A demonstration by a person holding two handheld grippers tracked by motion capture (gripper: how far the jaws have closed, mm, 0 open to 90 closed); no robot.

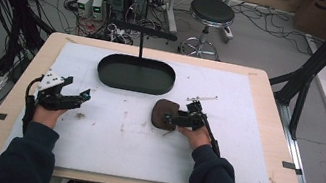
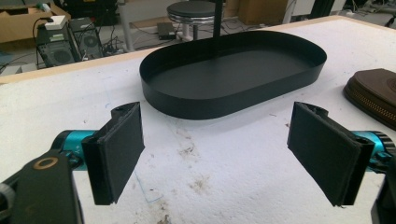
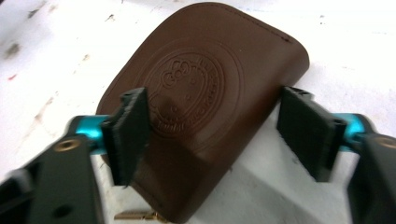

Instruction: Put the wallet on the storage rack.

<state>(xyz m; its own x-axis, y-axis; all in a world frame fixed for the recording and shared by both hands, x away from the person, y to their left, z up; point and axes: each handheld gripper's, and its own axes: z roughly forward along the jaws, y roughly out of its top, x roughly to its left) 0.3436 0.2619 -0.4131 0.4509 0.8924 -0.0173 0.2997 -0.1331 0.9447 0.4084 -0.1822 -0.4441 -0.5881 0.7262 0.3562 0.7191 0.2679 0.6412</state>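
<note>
a brown leather pouch [image 3: 205,93] lies flat on the white surface [image 1: 108,132], just in front of the right end of a black oval tray. it is rounded at the corners, stitched along its edge, with a round embossed emblem on top, a zip down one side and a small brass pull.

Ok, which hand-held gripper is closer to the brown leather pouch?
The right. The right hand-held gripper has its open jaws around the brown leather pouch, pads not pressing. The left hand-held gripper sits far to the pouch's left on the table, jaws open.
</note>
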